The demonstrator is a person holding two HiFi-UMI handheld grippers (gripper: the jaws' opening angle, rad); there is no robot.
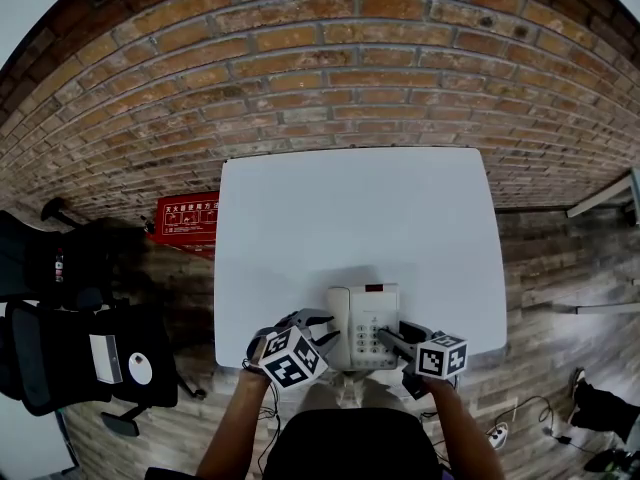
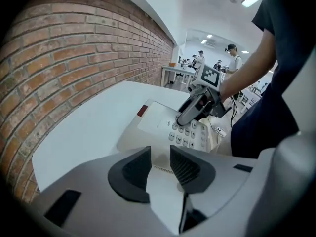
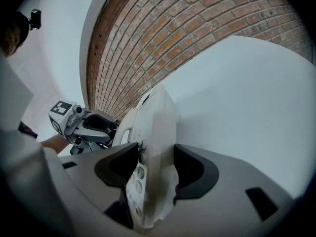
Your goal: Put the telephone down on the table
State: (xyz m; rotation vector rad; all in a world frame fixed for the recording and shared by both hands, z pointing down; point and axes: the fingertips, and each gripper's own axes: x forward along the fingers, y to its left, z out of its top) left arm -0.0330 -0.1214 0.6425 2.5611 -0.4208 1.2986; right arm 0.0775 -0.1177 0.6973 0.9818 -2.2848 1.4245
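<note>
A white push-button telephone (image 1: 365, 323) sits at the front edge of the white table (image 1: 350, 208), its handset along its left side. My right gripper (image 1: 395, 336) is shut on the phone's right edge. In the right gripper view, one pad lies on the keypad face and the other on the back of the telephone (image 3: 153, 132). My left gripper (image 1: 325, 328) is at the phone's left side with its jaws narrow. In the left gripper view, the near edge of the telephone (image 2: 168, 127) reaches into the gap of the left gripper (image 2: 160, 159). Whether those pads press on it does not show.
A brick wall (image 1: 330, 58) runs close behind the table. On the floor to the left lie a red box (image 1: 185, 218) and black chairs (image 1: 70, 338). Cables (image 1: 500, 433) lie on the floor at the right. People (image 2: 232, 53) stand far off in the room.
</note>
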